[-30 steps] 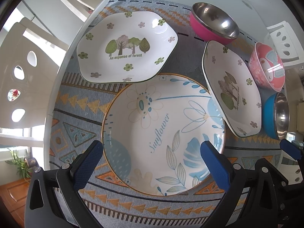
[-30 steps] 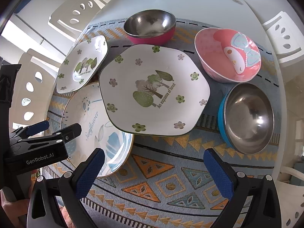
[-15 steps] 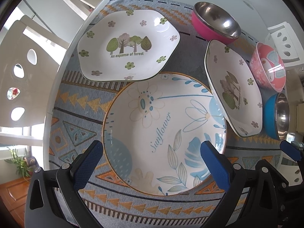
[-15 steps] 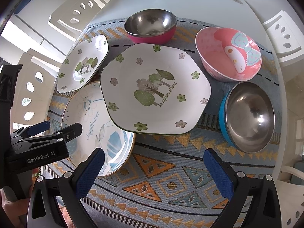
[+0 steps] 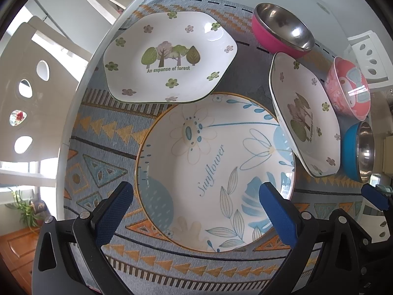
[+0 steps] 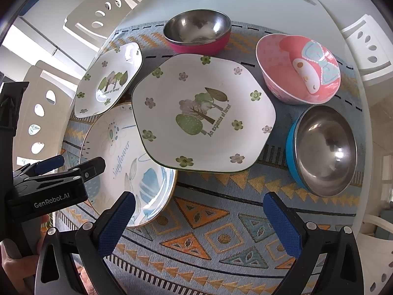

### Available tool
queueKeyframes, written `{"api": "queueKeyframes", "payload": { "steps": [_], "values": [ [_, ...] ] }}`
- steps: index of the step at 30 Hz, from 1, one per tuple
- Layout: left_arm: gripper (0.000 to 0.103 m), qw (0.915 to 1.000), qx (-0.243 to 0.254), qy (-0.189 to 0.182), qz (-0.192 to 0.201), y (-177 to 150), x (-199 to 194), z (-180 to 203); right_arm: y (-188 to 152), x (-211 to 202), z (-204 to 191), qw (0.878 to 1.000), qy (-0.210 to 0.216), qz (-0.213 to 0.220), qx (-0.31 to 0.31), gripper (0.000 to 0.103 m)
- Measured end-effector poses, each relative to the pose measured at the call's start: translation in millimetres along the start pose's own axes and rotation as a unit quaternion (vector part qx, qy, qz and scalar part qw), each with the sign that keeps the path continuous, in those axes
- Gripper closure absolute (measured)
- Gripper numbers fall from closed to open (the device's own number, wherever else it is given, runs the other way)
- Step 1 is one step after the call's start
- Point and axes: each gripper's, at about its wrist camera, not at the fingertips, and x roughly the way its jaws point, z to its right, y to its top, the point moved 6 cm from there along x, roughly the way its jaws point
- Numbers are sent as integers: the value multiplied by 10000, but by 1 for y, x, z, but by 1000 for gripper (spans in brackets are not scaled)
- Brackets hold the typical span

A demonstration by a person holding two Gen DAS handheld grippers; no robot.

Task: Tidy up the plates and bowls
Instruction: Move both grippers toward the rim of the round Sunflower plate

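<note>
Left tool [image 5: 196, 206] gapes over round floral "Sunflower" plate [image 5: 216, 167].

Bright daylight floods both fisheye views.
Glare glints on the steel bowls [image 6: 324, 147]; edges curve and darken.

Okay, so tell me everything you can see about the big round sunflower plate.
The sunflower plate is the largest dish, round, glossy white and ceramic-looking, with a thin orange rim. It carries pale blue flowers, leaves, dotted patches and the script word "Sunflower". It lies flat and upright on the patterned placemat, empty. Two hexagonal forest plates overlap its rim: one at its far edge, the other over its right side. The open left claw hovers just above its near edge without gripping.
</note>
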Motion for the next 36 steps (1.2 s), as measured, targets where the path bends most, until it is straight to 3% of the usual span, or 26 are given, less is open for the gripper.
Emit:
{"api": "queueKeyframes", "payload": {
  "steps": [36],
  "values": [
    [1,9999,122,-85,73,-11,-7,-18,-18,-9,-10,9996,-123,47,236,0]
  ]
}}
